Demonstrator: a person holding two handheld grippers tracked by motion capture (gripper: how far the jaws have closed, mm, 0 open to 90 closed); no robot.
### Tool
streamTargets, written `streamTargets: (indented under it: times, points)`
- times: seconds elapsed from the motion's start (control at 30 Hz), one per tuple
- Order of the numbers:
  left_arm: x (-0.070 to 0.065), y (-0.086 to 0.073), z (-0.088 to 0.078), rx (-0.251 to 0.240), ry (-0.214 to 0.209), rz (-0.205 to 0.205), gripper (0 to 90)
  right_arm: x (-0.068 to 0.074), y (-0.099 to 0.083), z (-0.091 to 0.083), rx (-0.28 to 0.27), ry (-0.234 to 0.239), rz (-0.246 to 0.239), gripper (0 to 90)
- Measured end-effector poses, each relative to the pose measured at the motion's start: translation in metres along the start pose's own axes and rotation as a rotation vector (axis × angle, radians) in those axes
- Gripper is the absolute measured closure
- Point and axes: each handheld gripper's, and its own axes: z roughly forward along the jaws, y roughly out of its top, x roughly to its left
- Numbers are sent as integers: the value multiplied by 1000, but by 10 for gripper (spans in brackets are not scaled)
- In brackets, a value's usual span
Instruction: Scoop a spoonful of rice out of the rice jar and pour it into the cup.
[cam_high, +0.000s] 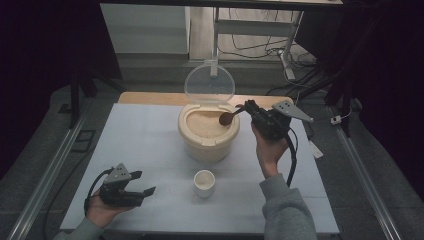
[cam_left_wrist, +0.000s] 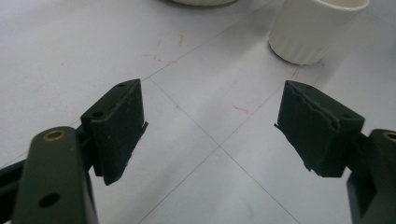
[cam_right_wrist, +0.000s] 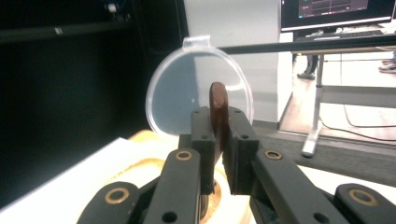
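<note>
My left gripper (cam_high: 131, 189) rests near the table's (cam_high: 150, 140) front left corner, jaws apart and empty. The cup (cam_high: 204, 182) waits mid-front. My right gripper (cam_high: 251, 111) clamps the spoon (cam_high: 227, 118) over the open rice bin (cam_high: 208, 131); next I judge a dip, scooping rice.

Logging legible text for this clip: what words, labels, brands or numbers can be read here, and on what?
None can be read.
Monitor, right gripper view: coloured lines, too small and blurred.
Table: faint red pen marks, no letters.
Cup, rice container, its clear lid: no print.
</note>
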Motion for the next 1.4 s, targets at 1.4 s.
streamTargets:
  times: [1.4]
  points:
    - [1,1,-1,-6,0,6,228,-30,-39,16,87,103,610,836]
